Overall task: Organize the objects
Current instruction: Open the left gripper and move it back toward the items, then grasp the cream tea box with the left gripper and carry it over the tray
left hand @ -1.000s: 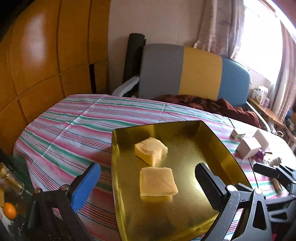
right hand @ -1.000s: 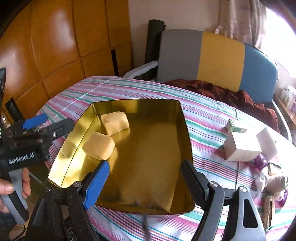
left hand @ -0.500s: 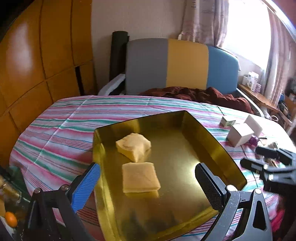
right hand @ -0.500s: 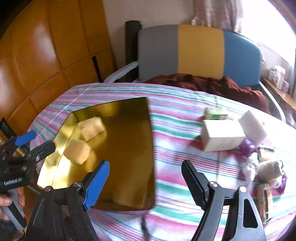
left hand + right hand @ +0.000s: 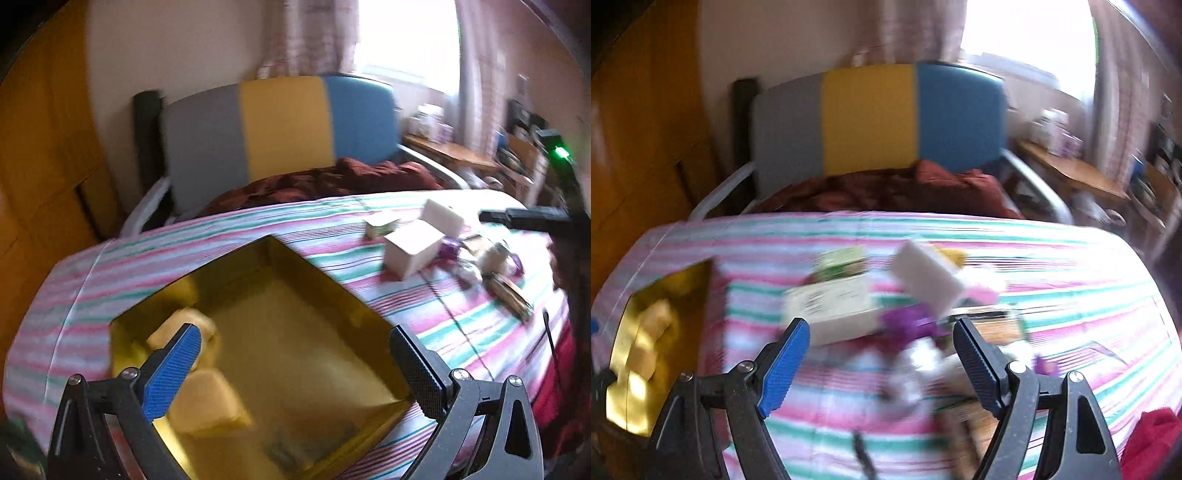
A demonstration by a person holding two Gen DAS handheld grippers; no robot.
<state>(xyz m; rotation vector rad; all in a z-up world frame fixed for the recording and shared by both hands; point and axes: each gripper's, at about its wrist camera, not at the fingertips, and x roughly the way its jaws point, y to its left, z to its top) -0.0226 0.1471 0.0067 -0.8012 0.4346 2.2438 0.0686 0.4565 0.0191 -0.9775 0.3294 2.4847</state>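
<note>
Cardboard and wrappers make up the heap (image 5: 905, 295) I must sort, on the striped cloth (image 5: 1052, 266) at twelve o'clock from my right gripper (image 5: 881, 354), whose fingers stand wide apart and empty. A long white box (image 5: 831, 310) lies nearest, running nine to three across my jaws. My left gripper (image 5: 295, 365), also apart and empty, hangs over the gold tray (image 5: 317, 280), the heap off at two o'clock, so I judge the right is nearer.

— Room condition?
— Wooden panelling (image 5: 40, 155) on the left, pale wall (image 5: 177, 48) behind. A grey, yellow and blue chair (image 5: 875, 118) holds a dark red cloth (image 5: 886, 192).
— Light?
— Bright window (image 5: 406, 37), curtains (image 5: 310, 37), side table (image 5: 1075, 173) beneath.
</note>
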